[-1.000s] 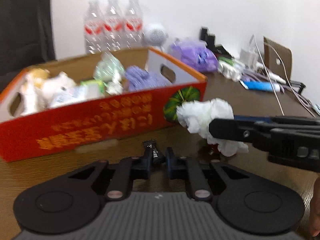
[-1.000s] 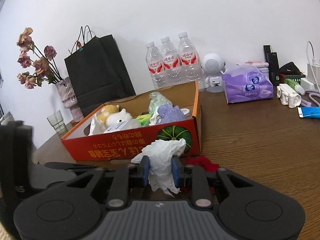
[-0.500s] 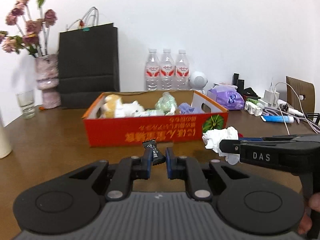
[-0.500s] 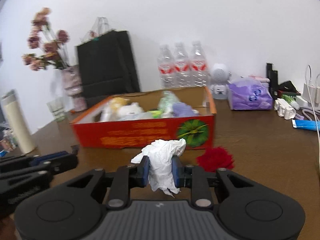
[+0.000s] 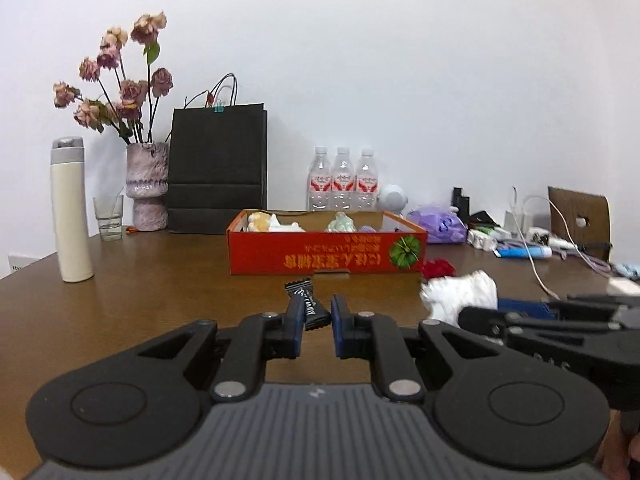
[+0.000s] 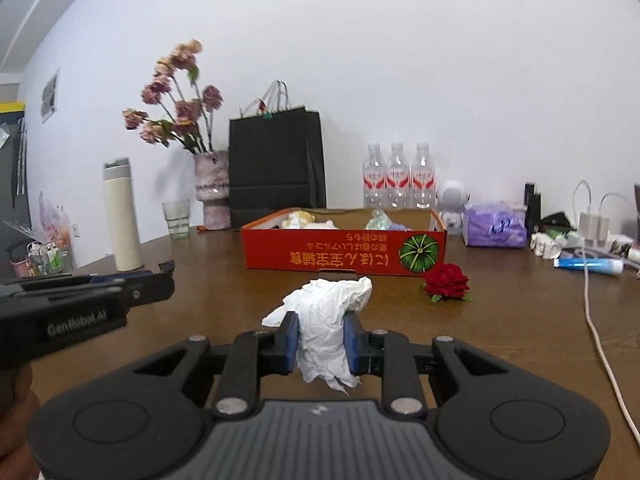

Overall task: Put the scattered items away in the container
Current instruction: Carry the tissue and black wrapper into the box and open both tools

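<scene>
My left gripper (image 5: 314, 314) is shut on a small black wrapped candy (image 5: 306, 302), held above the brown table. My right gripper (image 6: 322, 340) is shut on a crumpled white tissue (image 6: 326, 322); the same tissue (image 5: 460, 294) shows at the right of the left wrist view. The red cardboard box (image 5: 326, 256) (image 6: 344, 254) stands well ahead of both grippers, with plush toys and other small items inside. A red rose (image 6: 446, 280) (image 5: 438, 269) lies on the table by the box's front right corner.
Behind the box stand three water bottles (image 5: 344, 180), a black paper bag (image 5: 218, 168), a vase of dried flowers (image 5: 146, 184), a glass (image 5: 109, 218) and a white flask (image 5: 70, 210). A purple tissue pack (image 6: 496, 226), chargers and a white cable (image 6: 600, 320) lie at the right.
Both grippers have pulled back from the box, which now looks smaller and farther off. Each keeps its hold, the left on the candy and the right on the tissue.
</scene>
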Available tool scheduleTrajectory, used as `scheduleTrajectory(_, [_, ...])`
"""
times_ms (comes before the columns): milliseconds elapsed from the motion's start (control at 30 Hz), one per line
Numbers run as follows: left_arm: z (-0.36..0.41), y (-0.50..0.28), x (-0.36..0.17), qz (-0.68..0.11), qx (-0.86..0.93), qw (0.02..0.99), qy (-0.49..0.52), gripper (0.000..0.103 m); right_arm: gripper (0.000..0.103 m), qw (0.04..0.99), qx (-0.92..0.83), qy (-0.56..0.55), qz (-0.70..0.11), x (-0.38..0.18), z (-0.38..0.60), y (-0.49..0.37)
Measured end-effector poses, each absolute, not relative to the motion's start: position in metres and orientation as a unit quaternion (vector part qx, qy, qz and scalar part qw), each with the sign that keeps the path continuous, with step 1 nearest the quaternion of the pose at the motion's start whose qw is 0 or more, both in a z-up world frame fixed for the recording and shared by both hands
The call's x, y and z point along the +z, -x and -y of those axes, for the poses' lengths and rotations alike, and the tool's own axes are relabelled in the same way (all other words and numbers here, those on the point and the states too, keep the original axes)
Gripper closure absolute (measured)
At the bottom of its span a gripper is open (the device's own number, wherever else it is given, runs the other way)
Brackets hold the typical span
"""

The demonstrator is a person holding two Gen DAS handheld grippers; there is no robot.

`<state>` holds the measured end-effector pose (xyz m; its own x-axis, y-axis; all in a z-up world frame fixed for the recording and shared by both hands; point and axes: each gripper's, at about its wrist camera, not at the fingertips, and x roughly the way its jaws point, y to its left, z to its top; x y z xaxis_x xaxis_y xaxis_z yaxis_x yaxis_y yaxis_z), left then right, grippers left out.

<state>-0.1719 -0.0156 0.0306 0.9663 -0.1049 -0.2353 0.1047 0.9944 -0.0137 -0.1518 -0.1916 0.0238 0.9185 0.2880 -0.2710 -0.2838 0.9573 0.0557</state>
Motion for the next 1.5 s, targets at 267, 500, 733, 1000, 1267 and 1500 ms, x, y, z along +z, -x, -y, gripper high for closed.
scheduleTrajectory(267, [0.021, 0.201, 0.018, -0.118, -0.055, 0.992, 0.004, 0.088, 0.080, 0.983, 0.137, -0.031, -0.118, 0.020, 0.192, 0.192])
scheduleTrajectory(500, [0.016, 0.190, 0.024, -0.115, -0.058, 0.992, 0.012, 0.088, 0.080, 0.982, 0.141, -0.037, -0.119, 0.022, 0.188, 0.187])
scheduleTrajectory(733, [0.006, 0.131, 0.043, -0.128, -0.070, 0.989, 0.029, 0.088, 0.080, 0.981, 0.136, -0.052, -0.129, 0.033, 0.192, 0.141])
scheduleTrajectory(1000, [-0.012, -0.014, 0.099, -0.119, -0.086, 0.989, 0.033, 0.088, 0.080, 0.979, 0.155, -0.054, -0.120, 0.082, 0.203, 0.012])
scheduleTrajectory(1267, [-0.013, -0.175, 0.152, -0.144, -0.077, 0.987, -0.004, 0.087, 0.080, 0.961, 0.162, -0.046, -0.219, 0.146, 0.204, -0.193])
scheduleTrajectory(1500, [-0.012, -0.218, 0.146, -0.170, -0.065, 0.983, 0.012, 0.087, 0.080, 0.962, 0.138, -0.014, -0.235, 0.152, 0.193, -0.247])
